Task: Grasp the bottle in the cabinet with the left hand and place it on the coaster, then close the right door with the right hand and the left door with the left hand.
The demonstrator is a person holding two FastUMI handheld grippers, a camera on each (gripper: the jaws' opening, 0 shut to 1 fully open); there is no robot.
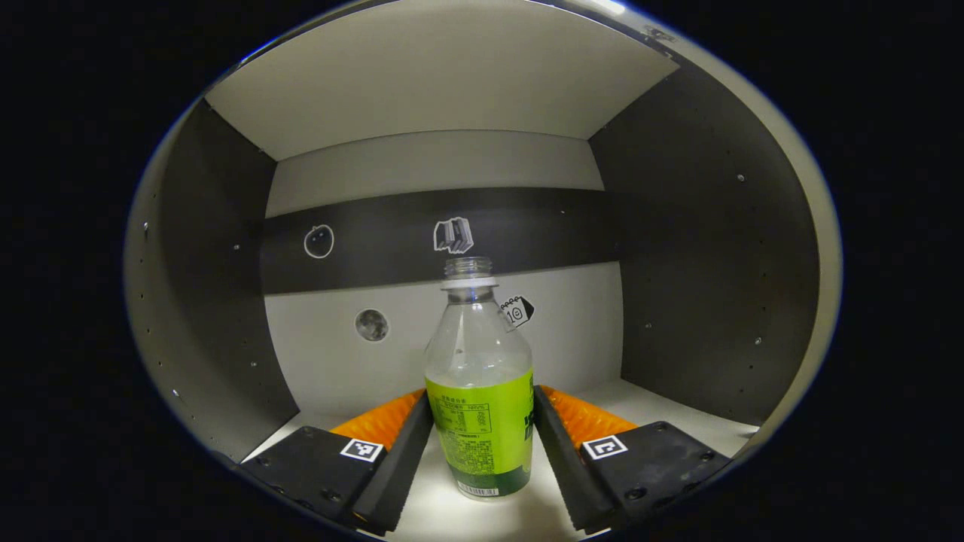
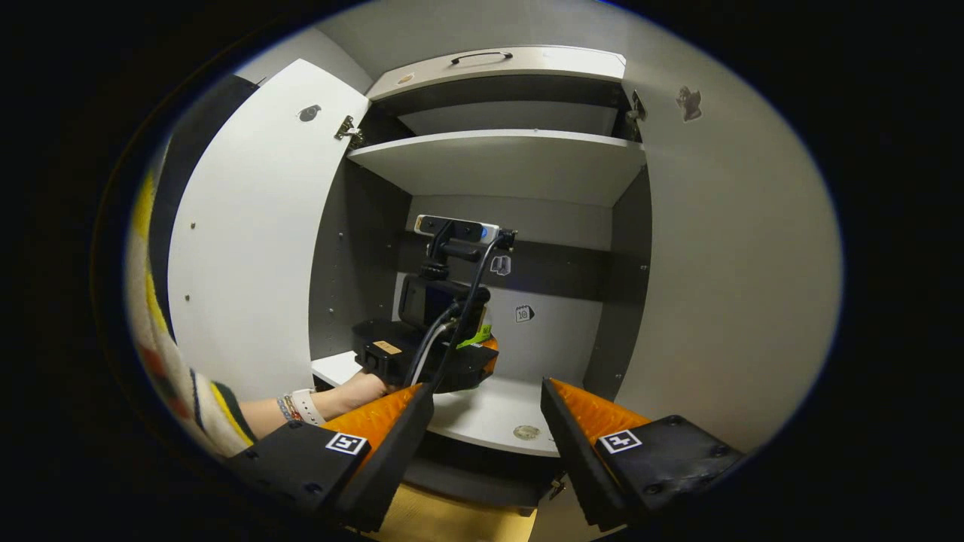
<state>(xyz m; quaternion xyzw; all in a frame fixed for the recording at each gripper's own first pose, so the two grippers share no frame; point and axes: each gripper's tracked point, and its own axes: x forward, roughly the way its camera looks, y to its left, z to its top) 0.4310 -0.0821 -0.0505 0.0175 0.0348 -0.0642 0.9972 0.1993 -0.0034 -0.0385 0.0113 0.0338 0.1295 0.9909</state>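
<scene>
Where it stands upright on the white cabinet shelf, the clear, uncapped plastic bottle with a green label sits squarely between the left gripper jaws, which are apart, flanking the label; contact cannot be told. Handling, judged: seemingly empty, so very light, thin-walled, crushable, easily tipped, smooth. Best hold: labelled midsection, modest squeeze. Right gripper: jaws apart, empty, outside the cabinet, shelf edge ahead. White left door and pale right door stand open.
</scene>
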